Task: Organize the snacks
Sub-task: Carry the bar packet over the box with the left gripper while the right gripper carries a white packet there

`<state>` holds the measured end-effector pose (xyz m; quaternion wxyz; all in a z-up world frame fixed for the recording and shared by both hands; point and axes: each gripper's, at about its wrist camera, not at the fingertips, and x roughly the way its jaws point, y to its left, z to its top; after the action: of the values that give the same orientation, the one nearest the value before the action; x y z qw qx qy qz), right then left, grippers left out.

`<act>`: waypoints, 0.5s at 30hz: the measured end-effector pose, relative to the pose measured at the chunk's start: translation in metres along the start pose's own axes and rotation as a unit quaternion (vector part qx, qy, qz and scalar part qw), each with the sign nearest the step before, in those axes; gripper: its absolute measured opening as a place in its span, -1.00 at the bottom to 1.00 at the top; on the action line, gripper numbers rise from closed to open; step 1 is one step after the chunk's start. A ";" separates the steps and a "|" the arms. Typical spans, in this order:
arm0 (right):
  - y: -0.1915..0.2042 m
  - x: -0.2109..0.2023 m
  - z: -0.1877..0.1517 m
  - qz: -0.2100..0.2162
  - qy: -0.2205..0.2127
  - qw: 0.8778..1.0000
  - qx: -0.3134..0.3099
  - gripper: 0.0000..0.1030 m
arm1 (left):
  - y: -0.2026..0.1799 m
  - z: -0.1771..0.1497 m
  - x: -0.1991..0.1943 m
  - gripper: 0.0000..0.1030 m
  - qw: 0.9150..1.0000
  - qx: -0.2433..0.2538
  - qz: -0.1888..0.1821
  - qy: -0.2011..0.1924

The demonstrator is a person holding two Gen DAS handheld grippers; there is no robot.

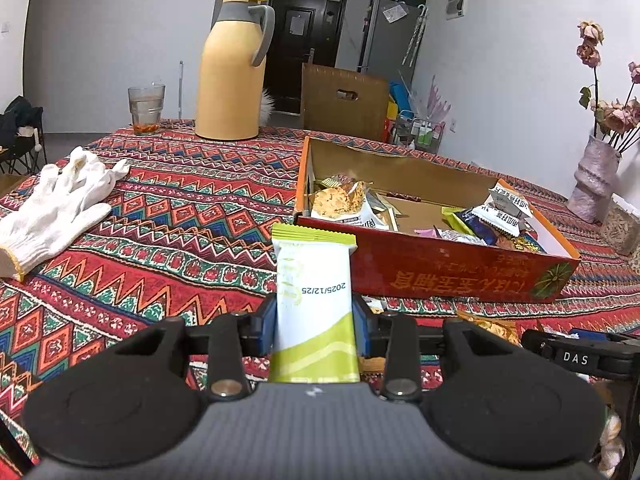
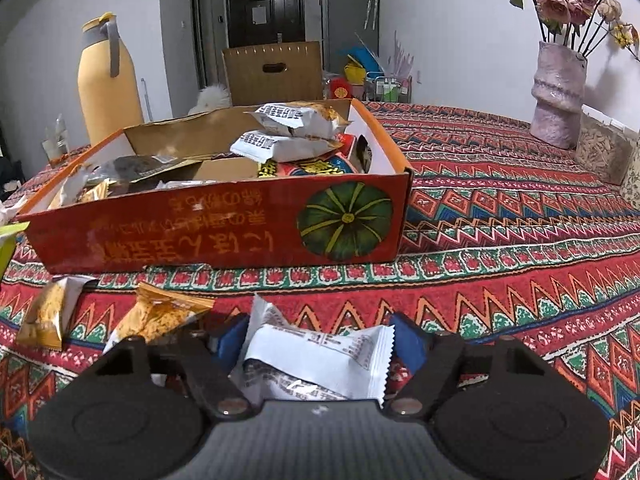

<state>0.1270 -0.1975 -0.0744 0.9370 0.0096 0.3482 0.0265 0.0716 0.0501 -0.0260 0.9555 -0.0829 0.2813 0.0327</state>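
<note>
Left wrist view: the left gripper point(image 1: 316, 320) is clamped on a green-and-white snack packet point(image 1: 314, 280), held upright between the jaws, probably ready to be dropped into the red snack box point(image 1: 440, 268) ahead and to the right. Right wrist view: the right gripper point(image 2: 320, 344) stands part-open around a white packet point(image 2: 328, 360); whether the pads press it cannot be told. Loose orange packets point(image 2: 160, 316) lie left of these jaws on the patterned tablecloth point(image 2: 520, 240), in a domestic room.
</note>
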 end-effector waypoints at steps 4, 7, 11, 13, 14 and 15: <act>0.006 -0.003 -0.002 -0.008 -0.005 1.000 -0.011 0.12 | 0.007 0.002 0.002 -0.26 1.000 -0.002 -0.011 -0.001; 0.009 -0.006 -0.003 -0.015 -0.009 1.000 -0.015 0.06 | 0.013 0.006 0.004 -0.26 1.000 -0.005 -0.019 -0.002; 0.012 -0.014 -0.006 -0.028 -0.020 0.999 -0.015 -0.05 | 0.016 0.011 0.005 -0.26 1.000 -0.004 -0.028 -0.003; 0.014 -0.018 -0.008 -0.030 -0.022 0.999 -0.015 -0.05 | 0.016 0.013 0.004 -0.26 1.000 -0.004 -0.031 -0.004; 0.015 -0.020 -0.008 -0.033 -0.023 0.999 -0.016 -0.06 | 0.017 0.015 0.004 -0.26 0.999 -0.004 -0.032 -0.004; 0.016 -0.021 -0.008 -0.034 -0.025 0.999 -0.017 -0.06 | 0.017 0.016 0.003 -0.26 0.999 -0.004 -0.033 -0.005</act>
<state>0.1050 -0.1826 -0.0663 0.9457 -0.0172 0.3245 0.0001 0.0811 0.0697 -0.0166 0.9572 -0.0956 0.2731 0.0026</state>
